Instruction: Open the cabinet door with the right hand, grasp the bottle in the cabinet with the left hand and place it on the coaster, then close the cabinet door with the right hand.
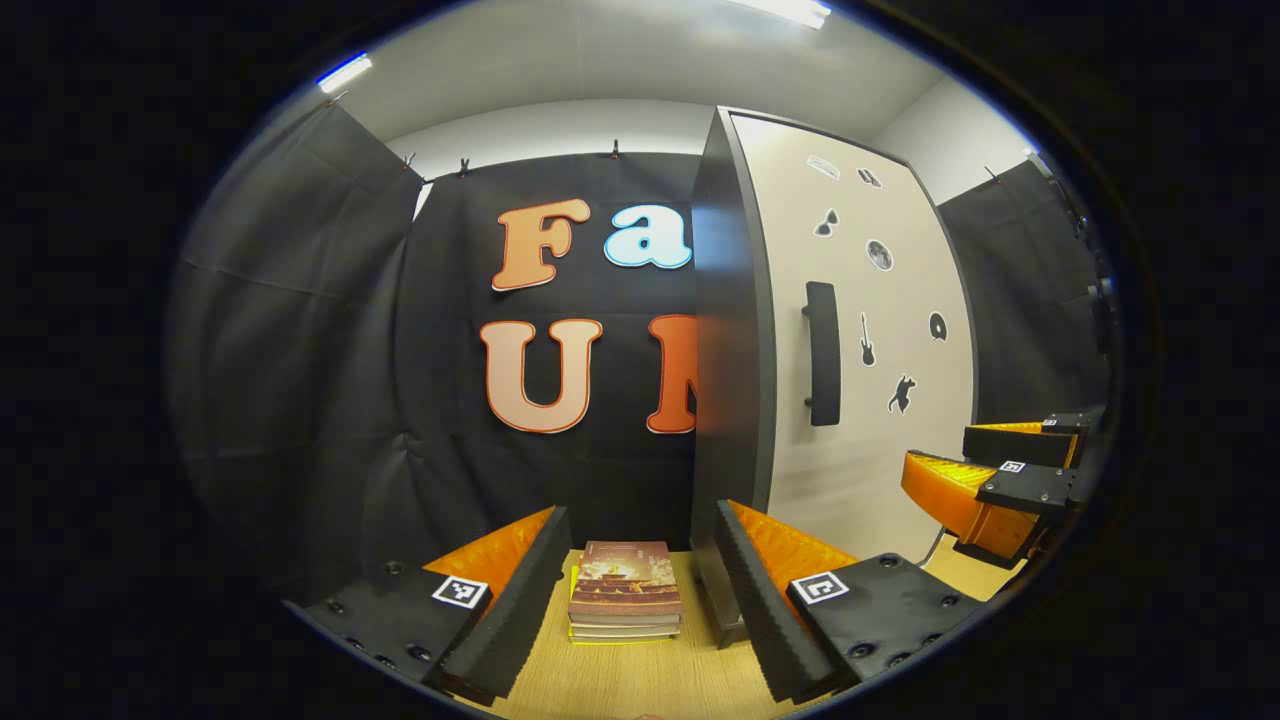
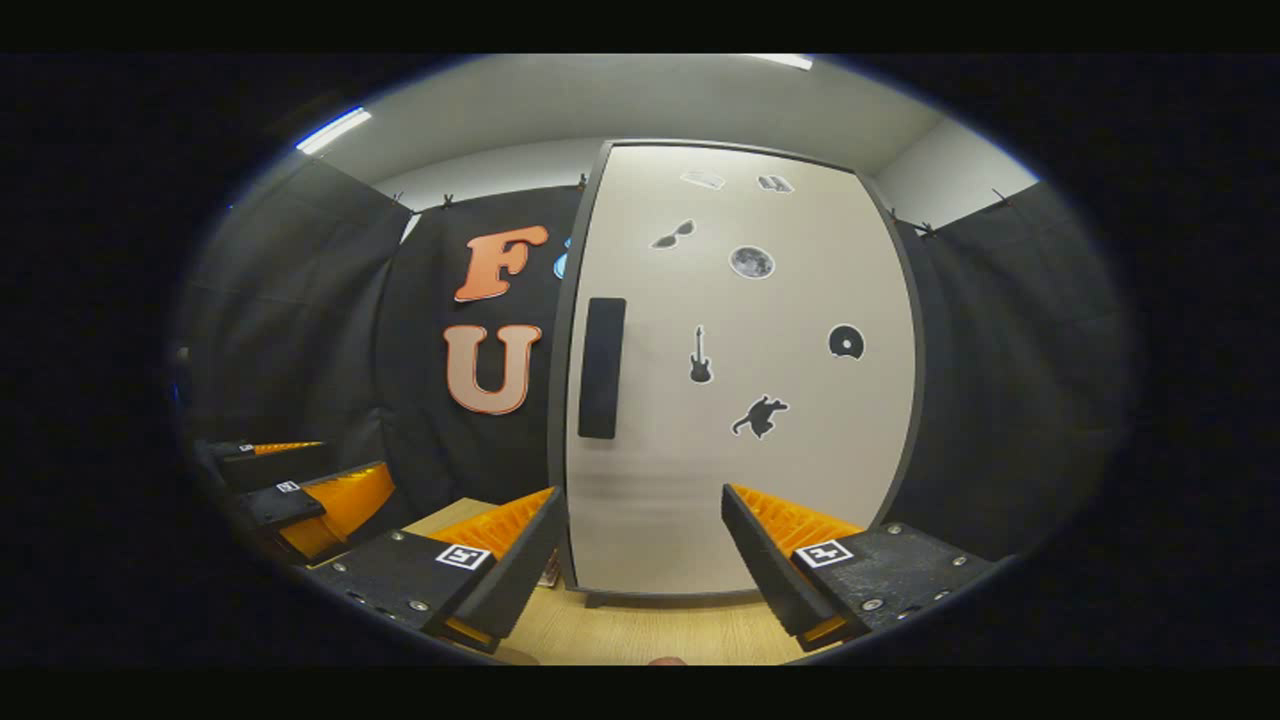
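We see the cabinet door (image 2: 740,370) shut, its handle (image 2: 601,367) along the left edge, so the bottle stays hidden. Our right gripper (image 2: 640,545) faces it, jaws apart (ready to pull); the left gripper (image 1: 635,585) waits open above books (image 1: 625,590) on the table (image 1: 640,680).

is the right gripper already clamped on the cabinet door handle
No, in the right gripper view the right gripper is open and holds nothing, short of the closed cabinet door, whose handle sits untouched above its left finger.
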The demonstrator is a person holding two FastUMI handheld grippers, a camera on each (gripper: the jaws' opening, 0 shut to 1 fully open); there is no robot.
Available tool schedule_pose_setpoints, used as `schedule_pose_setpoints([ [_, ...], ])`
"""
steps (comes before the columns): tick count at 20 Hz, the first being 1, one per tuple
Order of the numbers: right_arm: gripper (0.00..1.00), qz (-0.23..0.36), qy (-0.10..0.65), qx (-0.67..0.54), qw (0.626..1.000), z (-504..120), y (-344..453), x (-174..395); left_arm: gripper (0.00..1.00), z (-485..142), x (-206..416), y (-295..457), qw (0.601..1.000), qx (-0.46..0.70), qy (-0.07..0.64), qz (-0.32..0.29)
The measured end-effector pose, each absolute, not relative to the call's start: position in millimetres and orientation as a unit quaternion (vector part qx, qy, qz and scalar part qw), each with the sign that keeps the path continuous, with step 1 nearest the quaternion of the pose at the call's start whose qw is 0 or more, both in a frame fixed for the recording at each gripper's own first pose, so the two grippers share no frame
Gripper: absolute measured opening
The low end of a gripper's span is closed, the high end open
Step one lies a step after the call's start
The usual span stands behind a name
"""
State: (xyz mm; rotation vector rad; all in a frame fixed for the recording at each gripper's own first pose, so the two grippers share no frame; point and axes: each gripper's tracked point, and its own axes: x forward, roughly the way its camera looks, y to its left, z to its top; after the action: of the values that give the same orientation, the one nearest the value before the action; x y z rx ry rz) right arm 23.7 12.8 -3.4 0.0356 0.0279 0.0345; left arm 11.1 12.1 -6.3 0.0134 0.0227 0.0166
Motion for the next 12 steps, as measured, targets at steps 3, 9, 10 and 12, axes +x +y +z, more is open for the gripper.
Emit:
schedule_pose_setpoints([
  [3,0.95,0.018,0.011,0.015,1.0,2.3,11.9,27.9,0.94,-5.9,14.4,10.2,1.0,0.005,0.013,0.007],
  [9,0.97,0.028,-0.019,0.012,0.999,29.6,17.9,53.2,0.94,-4.6,16.0,11.7,1.0,0.002,0.007,0.012],
  [10,0.95,0.028,-0.024,0.014,0.999,34.6,18.5,60.7,0.94,-5.6,16.2,12.7,1.0,0.001,0.009,0.013],
  [12,0.95,0.029,-0.033,0.021,0.999,46.9,20.8,77.4,0.95,-10.4,15.7,15.1,1.0,-0.002,0.014,0.017],
])
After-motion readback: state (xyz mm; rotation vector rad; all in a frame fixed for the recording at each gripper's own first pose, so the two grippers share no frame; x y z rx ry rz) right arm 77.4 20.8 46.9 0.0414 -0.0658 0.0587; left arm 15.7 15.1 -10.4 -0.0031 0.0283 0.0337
